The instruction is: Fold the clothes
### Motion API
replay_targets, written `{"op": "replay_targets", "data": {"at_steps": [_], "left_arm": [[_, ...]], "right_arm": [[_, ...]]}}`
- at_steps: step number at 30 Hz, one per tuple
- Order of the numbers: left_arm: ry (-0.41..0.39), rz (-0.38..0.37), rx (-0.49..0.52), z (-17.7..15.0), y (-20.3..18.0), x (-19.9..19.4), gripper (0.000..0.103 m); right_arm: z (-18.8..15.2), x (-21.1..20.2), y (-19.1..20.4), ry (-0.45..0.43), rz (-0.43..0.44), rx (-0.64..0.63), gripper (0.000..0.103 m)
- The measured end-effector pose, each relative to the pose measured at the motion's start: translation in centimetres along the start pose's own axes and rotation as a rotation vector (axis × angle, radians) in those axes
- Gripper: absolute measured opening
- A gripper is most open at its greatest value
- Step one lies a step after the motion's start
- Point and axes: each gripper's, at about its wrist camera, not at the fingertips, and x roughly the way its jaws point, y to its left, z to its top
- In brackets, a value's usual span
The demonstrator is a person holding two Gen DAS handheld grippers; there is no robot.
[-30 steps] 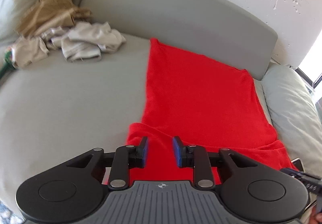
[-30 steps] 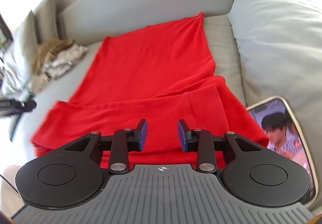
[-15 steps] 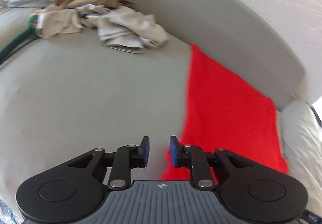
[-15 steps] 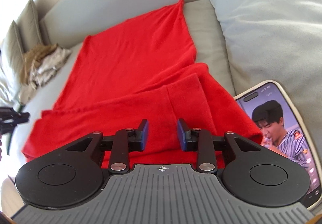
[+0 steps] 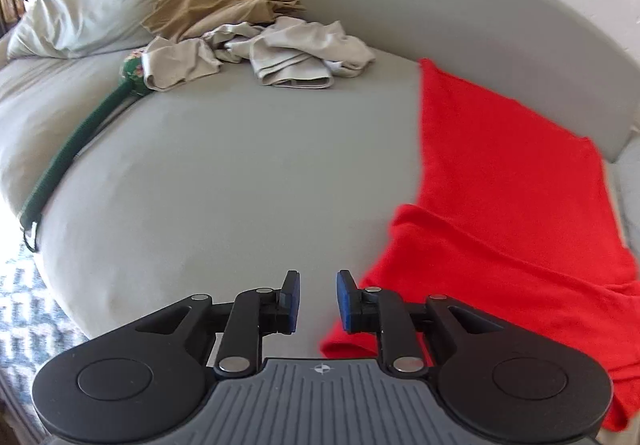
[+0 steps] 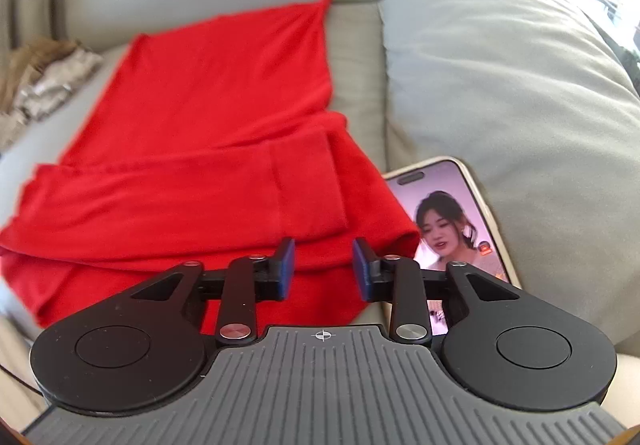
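Left wrist view: the left tool (image 5: 318, 301) hangs with jaws narrowly parted and empty over the grey sofa (image 5: 224, 181), the red garment (image 5: 508, 205) lying to its right.

Right wrist view: the right tool (image 6: 323, 269) (parted, empty) hovers above the garment's folded near edge, a phone (image 6: 448, 221) just beside.

The flat red cloth garment (image 5: 504, 181) lies spread on the wide grey sofa seat (image 5: 240, 173), reaching from the near edge to the backrest far behind. Its near part is folded over on top of itself. The left claw (image 5: 318, 299) sits over bare seat, just left of the garment's near left corner. The right claw (image 6: 323, 267) sits over the garment's near right part. A slim phone with a lit screen (image 6: 448, 221) lies just right of the garment, touching its edge. A big soft grey cushion (image 6: 516, 77) lies right of the phone. A heap of crumpled pale and tan clothes (image 5: 256, 41) lies far left on the seat, well apart from the garment. A long green strap (image 5: 76, 149) runs along the seat's left edge.
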Motion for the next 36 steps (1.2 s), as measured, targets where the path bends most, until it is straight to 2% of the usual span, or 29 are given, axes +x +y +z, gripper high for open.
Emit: {"op": "replay_targets", "data": {"at_steps": [1,2,5,8,10,12,14,16,19,21,23,24,27,33,36], "left_arm": [[-0.006,-0.046,0.015,-0.6,-0.9,-0.9,0.021],[-0.010,-0.092,0.031,-1.2,-1.8,-1.7,0.023],[0.003,-0.217,0.113,-3.7,-5.8,-2.6,0.028],[0.027,-0.267,0.191,-6.7,-9.2,-1.8,0.029],[0.068,-0.272,0.204,-8.5,-10.6,-1.2,0.028],[0.109,-0.278,0.208,-10.1,-11.7,-0.7,0.028],[0.117,-0.274,0.245,-11.2,-12.1,-1.3,0.029],[0.180,-0.291,0.245,-12.0,-11.9,-1.9,0.029],[0.227,-0.304,0.222,-13.2,-11.0,-2.9,0.031],[0.187,-0.277,0.210,-13.4,-10.4,-3.8,0.036],[0.153,-0.264,0.176,-13.2,-10.0,-4.8,0.038],[0.141,-0.263,0.158,-13.0,-9.8,-5.2,0.039],[0.128,-0.274,0.125,-12.4,-9.7,-6.3,0.043],[0.048,-0.225,0.142,-12.6,-9.7,-9.4,0.047],[0.036,-0.216,0.137,-13.1,-10.1,-10.7,0.048]], "right_arm": [[-0.2,-0.7,0.0,-0.012,0.003,0.003,0.046],[-0.2,-1.2,0.1,-0.016,0.042,0.030,0.048],[-0.6,-1.6,1.2,0.006,0.153,0.057,0.047],[-1.6,-1.3,3.0,0.028,0.192,0.008,0.043],[-2.3,-1.0,4.1,0.036,0.188,-0.039,0.038],[-2.8,-0.4,4.3,0.057,0.167,-0.041,0.038],[-3.5,0.7,3.6,0.134,0.145,-0.011,0.038],[-4.3,-0.1,3.2,0.127,0.166,-0.027,0.038],[-4.8,-1.6,2.3,0.186,0.180,-0.002,0.052],[-5.1,-3.4,1.1,0.131,0.233,0.056,0.055],[-5.3,-5.1,0.2,0.073,0.266,0.104,0.079],[-5.3,-5.8,-0.2,0.043,0.271,0.122,0.081],[-4.9,-7.0,-0.4,0.018,0.281,0.130,0.083],[-4.7,-8.7,-1.2,-0.017,0.325,0.158,0.083],[-5.0,-9.3,-1.5,-0.028,0.349,0.156,0.083]]}}
